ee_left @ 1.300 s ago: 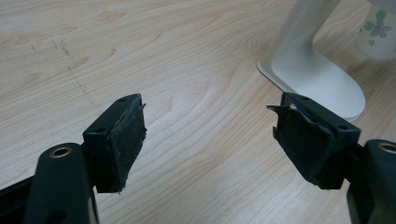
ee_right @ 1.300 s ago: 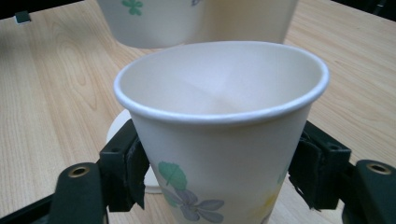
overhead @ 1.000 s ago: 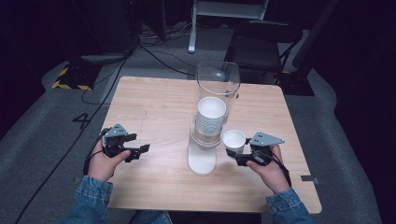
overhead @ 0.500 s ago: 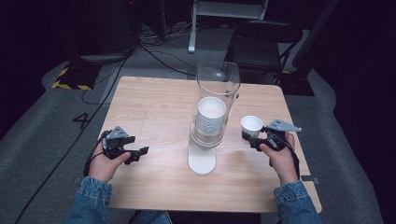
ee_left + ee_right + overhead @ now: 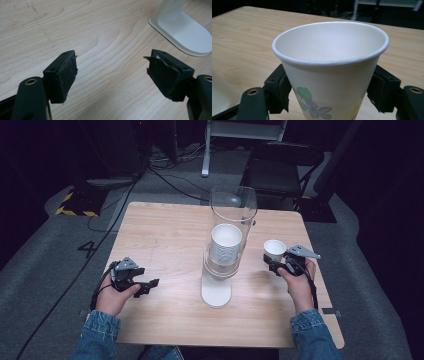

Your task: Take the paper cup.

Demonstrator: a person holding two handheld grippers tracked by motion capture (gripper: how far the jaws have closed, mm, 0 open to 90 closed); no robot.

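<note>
Dark floor and cables surround the pale wooden table (image 5: pixel 170 235). At its middle stands a clear plastic cup dispenser (image 5: pixel 232 210) on a white base (image 5: pixel 186 30), holding a stack of white paper cups (image 5: pixel 226 242). My right gripper (image 5: pixel 276 266), at the right side, grips a white flower-printed paper cup (image 5: pixel 332 67) upright, seemingly just above the wood. My left gripper (image 5: pixel 112 75) rests near the left edge, its jaws spread wide with nothing between them.

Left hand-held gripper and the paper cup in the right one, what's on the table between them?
In the high view, the cup dispenser stands between the left hand-held gripper and the paper cup; elsewhere bare wood.
</note>
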